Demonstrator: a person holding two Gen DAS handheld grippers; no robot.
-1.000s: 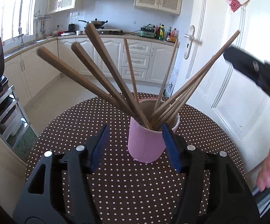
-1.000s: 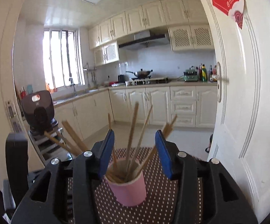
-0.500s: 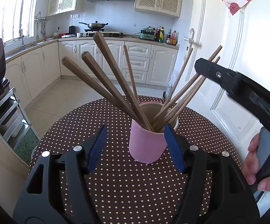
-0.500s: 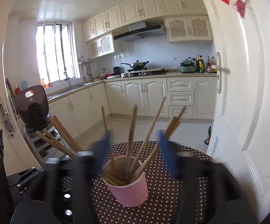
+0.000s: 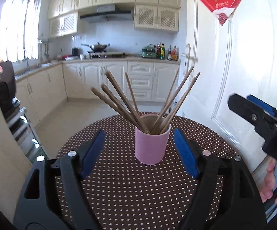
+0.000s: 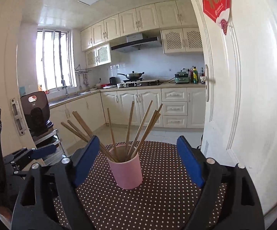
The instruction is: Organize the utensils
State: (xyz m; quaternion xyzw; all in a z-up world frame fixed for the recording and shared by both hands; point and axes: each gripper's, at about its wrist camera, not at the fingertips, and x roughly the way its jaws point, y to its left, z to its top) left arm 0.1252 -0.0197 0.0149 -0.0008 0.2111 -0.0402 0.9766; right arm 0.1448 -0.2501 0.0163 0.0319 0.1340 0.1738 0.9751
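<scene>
A pink cup [image 5: 152,147] stands upright on the round brown polka-dot table [image 5: 138,191] and holds several wooden chopsticks [image 5: 123,101] fanned out left and right. My left gripper [image 5: 138,141] is open and empty, its blue pads on either side of the cup, nearer to me than it. My right gripper [image 6: 137,147] is open and empty, also short of the cup [image 6: 127,173], with the chopsticks [image 6: 138,126] between its pads in view. The right gripper also shows at the right edge of the left wrist view [image 5: 257,115], held by a hand.
A white door [image 5: 243,67] stands close on the right of the table. A black appliance on a metal rack [image 6: 36,115] is on the left. Kitchen cabinets and a stove [image 6: 138,82] are far behind. The left gripper shows at the left edge of the right wrist view [image 6: 23,157].
Both grippers have pulled back and away from the cup, so it looks smaller. The right gripper has opened wider and dropped lower at the right of the left wrist view.
</scene>
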